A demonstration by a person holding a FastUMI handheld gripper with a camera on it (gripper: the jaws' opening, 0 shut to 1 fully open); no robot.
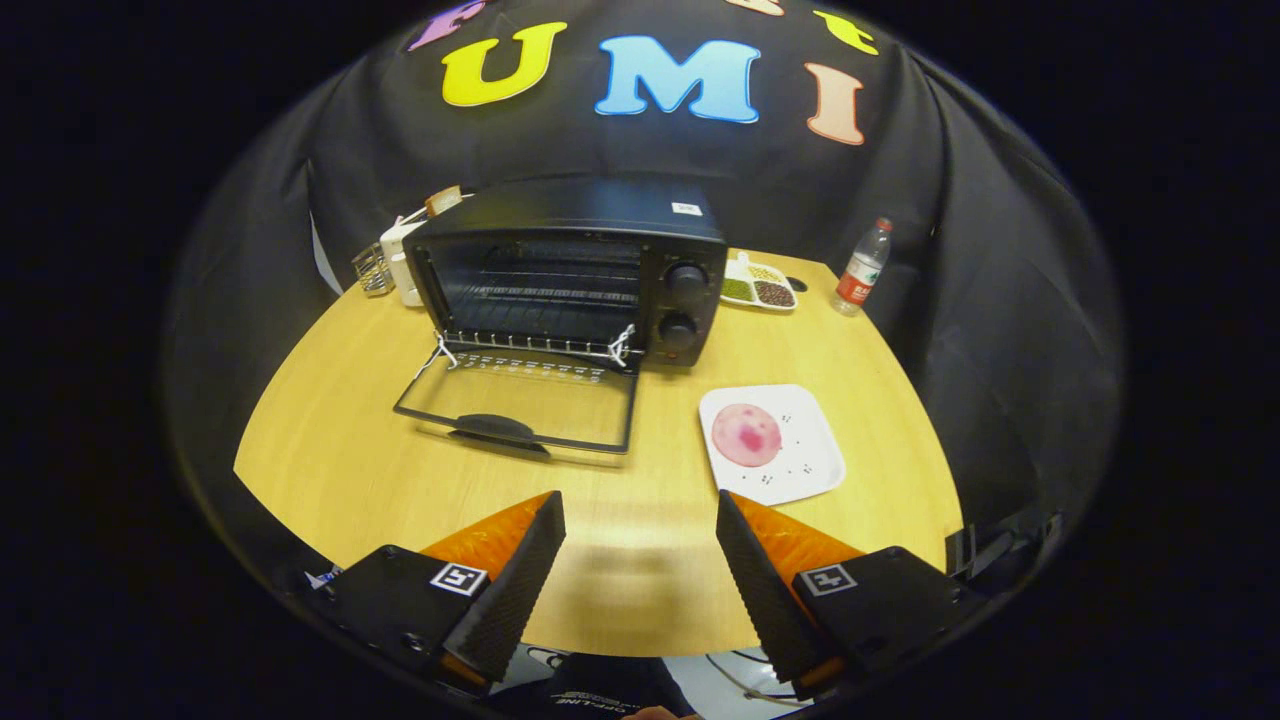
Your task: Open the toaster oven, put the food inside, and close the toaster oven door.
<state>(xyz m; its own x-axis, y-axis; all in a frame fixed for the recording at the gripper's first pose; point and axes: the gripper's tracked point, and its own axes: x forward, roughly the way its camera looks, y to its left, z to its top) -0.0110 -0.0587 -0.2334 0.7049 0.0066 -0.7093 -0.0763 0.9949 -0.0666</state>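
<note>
On the wooden table (330,440), backed by black cloth, a wire rack (372,270) and a white appliance (400,262) stand far left beside the oven (570,265), whose door (520,402) lies open. The food (746,435) sits on a white plate (810,460) right of the door; a sectioned dish (758,284) and bottle (862,268) stand farther right. The gripper (640,515) hovers near, fingers wide apart, holding nothing.

Round wooden table (330,450), toaster oven (575,265), white plate (790,455), water bottle (862,268), sectioned dish (758,285)
</note>
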